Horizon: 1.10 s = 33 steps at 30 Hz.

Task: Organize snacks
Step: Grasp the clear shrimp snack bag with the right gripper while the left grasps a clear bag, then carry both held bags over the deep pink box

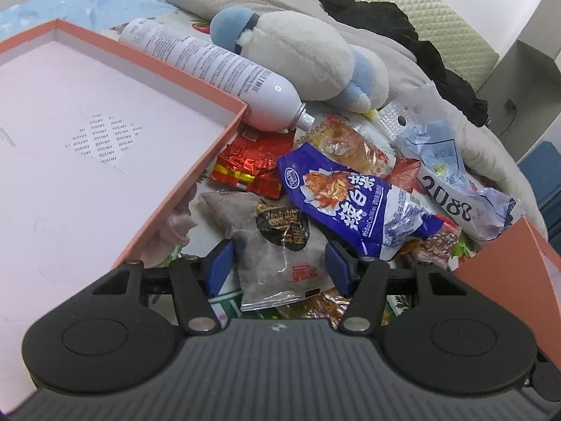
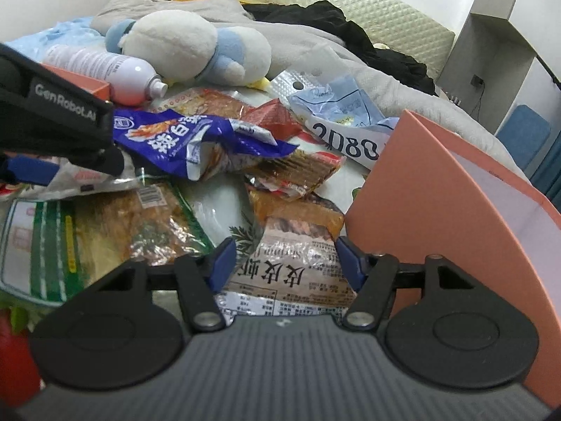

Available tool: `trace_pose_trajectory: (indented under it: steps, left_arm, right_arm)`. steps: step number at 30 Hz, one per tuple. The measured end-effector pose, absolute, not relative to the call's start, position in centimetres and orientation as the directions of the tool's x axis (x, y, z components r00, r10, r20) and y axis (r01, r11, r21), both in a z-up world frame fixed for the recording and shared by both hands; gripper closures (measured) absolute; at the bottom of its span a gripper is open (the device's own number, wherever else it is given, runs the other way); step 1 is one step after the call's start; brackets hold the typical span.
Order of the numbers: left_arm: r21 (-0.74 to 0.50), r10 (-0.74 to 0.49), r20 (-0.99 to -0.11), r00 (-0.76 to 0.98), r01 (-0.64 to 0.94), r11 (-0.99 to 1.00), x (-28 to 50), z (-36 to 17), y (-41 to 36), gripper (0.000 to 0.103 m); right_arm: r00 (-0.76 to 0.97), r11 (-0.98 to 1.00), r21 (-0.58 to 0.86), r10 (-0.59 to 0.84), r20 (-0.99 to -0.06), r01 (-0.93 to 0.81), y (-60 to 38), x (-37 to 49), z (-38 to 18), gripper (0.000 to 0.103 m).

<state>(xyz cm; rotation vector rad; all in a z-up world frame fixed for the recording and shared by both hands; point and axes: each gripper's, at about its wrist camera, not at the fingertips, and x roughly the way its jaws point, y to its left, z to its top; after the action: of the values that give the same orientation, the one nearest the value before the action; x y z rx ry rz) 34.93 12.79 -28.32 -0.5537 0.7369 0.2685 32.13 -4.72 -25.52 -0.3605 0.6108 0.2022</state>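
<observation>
A heap of snack packets lies on a bed. My left gripper [image 1: 278, 265] is open, its blue pads on either side of a grey packet [image 1: 277, 245] with a black label. Just beyond it lie a blue-purple bag [image 1: 350, 203], red foil packets [image 1: 245, 168] and a white-blue bag marked 2080 [image 1: 452, 182]. My right gripper [image 2: 286, 263] is open over a brown packet with printed text [image 2: 298, 273], one pad at each of its side edges. The blue-purple bag [image 2: 182, 137] and a green-white packet [image 2: 45, 238] lie to its left.
A shallow orange box with a white inside [image 1: 70, 105] sits at the left. A second orange box [image 2: 420, 193] stands right of the heap. A white spray can [image 1: 217, 66], a plush toy [image 1: 298, 52], grey bedding and dark clothes lie behind. The left gripper's black housing [image 2: 52, 112] reaches in at the left.
</observation>
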Motion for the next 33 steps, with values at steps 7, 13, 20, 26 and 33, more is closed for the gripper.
trace_pose_trajectory:
  steps: [7, 13, 20, 26, 33]
  left_arm:
    - [-0.384, 0.039, -0.687, 0.725, -0.408, 0.828, 34.3, -28.0, 13.2, 0.063]
    - [-0.395, 0.031, -0.685, 0.728, -0.406, 0.824, 32.9, -27.3, 13.2, 0.068]
    - [-0.389, 0.036, -0.684, 0.728, -0.407, 0.827, 30.6, -26.1, 13.1, 0.072]
    - [-0.382, 0.039, -0.680, 0.732, -0.399, 0.834, 28.3, -24.3, 12.7, 0.074]
    - [-0.377, 0.041, -0.651, 0.758, -0.370, 0.849, 25.5, -20.9, 11.8, 0.074]
  right_arm:
    - [0.803, 0.922, -0.266, 0.075, -0.591, -0.282, -5.3, 31.8, -25.0, 0.053]
    - [0.803, 0.920, -0.267, 0.078, -0.591, -0.286, -5.8, 30.6, -24.4, 0.061]
    - [0.805, 0.926, -0.240, 0.102, -0.584, -0.292, -6.5, 29.2, -23.1, 0.064]
    - [0.795, 0.946, -0.166, 0.131, -0.592, -0.279, -7.7, 28.0, -21.3, 0.064]
    - [0.769, 0.960, -0.023, 0.208, -0.605, -0.278, -9.5, 26.1, -18.6, 0.064]
